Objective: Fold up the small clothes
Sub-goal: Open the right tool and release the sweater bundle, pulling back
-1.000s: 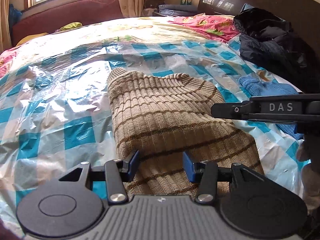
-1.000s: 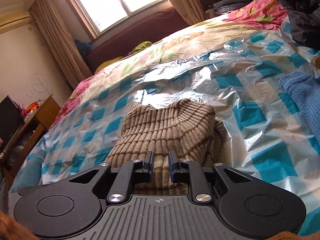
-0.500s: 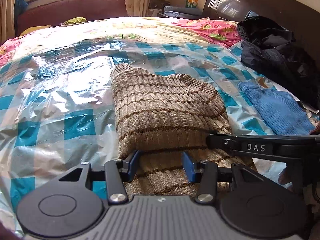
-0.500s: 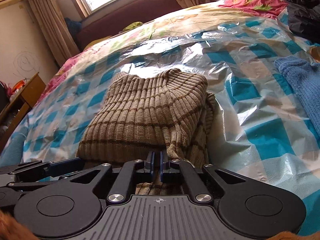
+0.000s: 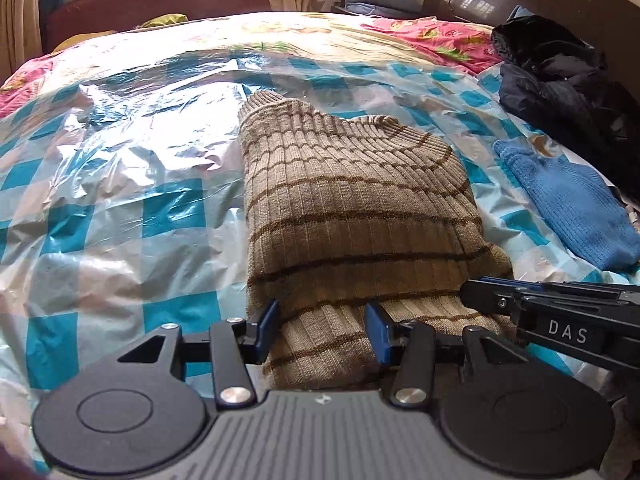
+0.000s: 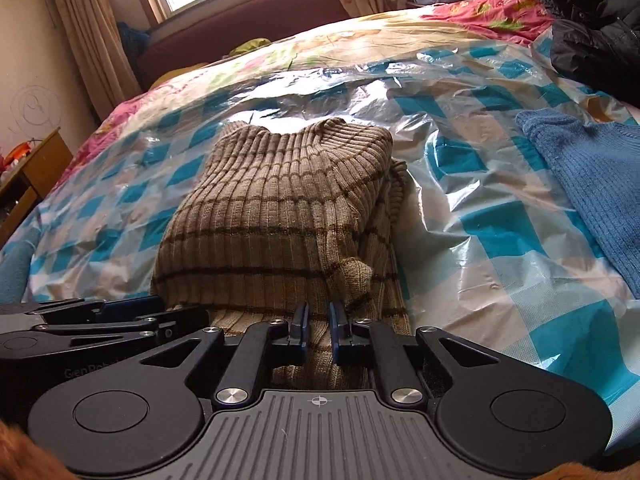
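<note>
A tan ribbed sweater with dark brown stripes [image 5: 352,208] lies folded on a blue-and-white checked plastic sheet [image 5: 120,208] on the bed; it also shows in the right wrist view [image 6: 280,208]. My left gripper [image 5: 322,330] is open, its blue pads on either side of the sweater's near hem. My right gripper [image 6: 319,326] has its pads a narrow gap apart over the near hem, with knit showing between them. Each gripper shows from the side in the other's view, the right one [image 5: 560,316] and the left one [image 6: 92,320].
A folded blue knit garment [image 5: 568,200] lies right of the sweater, also in the right wrist view [image 6: 592,176]. A black jacket [image 5: 560,80] is heaped at the far right. A wooden desk [image 6: 24,184] stands left of the bed. A window and curtains are beyond.
Both grippers have drawn back toward the sweater's near hem. The right gripper closed tight half a second ago and has since parted slightly. The left gripper stayed open.
</note>
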A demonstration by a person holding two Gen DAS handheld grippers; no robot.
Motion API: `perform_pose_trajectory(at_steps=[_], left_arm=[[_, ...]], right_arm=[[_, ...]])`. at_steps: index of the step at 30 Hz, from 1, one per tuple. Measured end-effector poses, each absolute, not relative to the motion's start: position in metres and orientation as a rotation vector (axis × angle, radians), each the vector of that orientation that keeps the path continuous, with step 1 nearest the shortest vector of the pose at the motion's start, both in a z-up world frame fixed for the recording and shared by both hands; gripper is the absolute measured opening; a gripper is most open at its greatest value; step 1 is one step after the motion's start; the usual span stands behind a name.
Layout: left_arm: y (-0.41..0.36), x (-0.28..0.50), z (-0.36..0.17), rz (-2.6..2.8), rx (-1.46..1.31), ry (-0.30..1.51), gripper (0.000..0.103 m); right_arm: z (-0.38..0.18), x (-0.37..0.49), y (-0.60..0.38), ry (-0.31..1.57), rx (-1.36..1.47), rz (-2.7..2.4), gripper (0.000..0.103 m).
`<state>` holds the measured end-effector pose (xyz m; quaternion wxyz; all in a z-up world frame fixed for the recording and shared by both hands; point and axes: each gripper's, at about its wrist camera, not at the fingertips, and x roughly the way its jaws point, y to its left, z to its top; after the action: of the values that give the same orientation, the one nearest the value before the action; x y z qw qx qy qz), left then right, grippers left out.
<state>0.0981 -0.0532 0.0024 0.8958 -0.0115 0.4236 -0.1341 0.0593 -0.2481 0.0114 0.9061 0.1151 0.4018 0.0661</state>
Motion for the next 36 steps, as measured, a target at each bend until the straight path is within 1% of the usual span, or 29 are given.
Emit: perform_pose_trajectory(at_steps=[3, 8, 10, 13, 18, 21, 23, 30, 32, 36], left_arm=[[-0.051, 0.091, 0.007, -0.283, -0.033, 0.868, 0.051], [-0.051, 0.087, 0.006, -0.264, -0.028, 0.889, 0.051], [-0.051, 0.084, 0.008, -0.264, -0.031, 0.887, 0.052], [-0.051, 0.082, 0.009, -0.266, -0.03, 0.889, 0.053], [-0.049, 0.078, 0.009, -0.266, -0.044, 0.898, 0.055], [-0.048, 0.075, 0.009, -0.265, -0.047, 0.905, 0.057], [-0.047, 0.074, 0.008, -0.263, -0.05, 0.909, 0.06], [-0.046, 0.069, 0.004, -0.263, -0.05, 0.924, 0.063], [-0.045, 0.067, 0.003, -0.26, -0.054, 0.928, 0.065], [-0.042, 0.063, 0.0, -0.239, -0.05, 0.935, 0.068]], right_arm=[[0.019, 0.052, -0.247, 0.81, 0.241, 0.142, 0.012], [0.016, 0.043, -0.241, 0.836, 0.21, 0.131, 0.012], [0.023, 0.036, -0.24, 0.824, 0.213, 0.142, 0.016], [0.025, 0.031, -0.235, 0.832, 0.16, 0.132, 0.016], [0.019, 0.028, -0.234, 0.863, 0.172, 0.122, 0.016], [0.021, 0.025, -0.23, 0.863, 0.15, 0.125, 0.016], [0.021, 0.023, -0.227, 0.869, 0.137, 0.128, 0.016], [0.022, 0.015, -0.219, 0.882, 0.118, 0.135, 0.017], [0.024, 0.014, -0.217, 0.878, 0.114, 0.134, 0.018], [0.028, 0.009, -0.217, 0.861, 0.11, 0.123, 0.025]])
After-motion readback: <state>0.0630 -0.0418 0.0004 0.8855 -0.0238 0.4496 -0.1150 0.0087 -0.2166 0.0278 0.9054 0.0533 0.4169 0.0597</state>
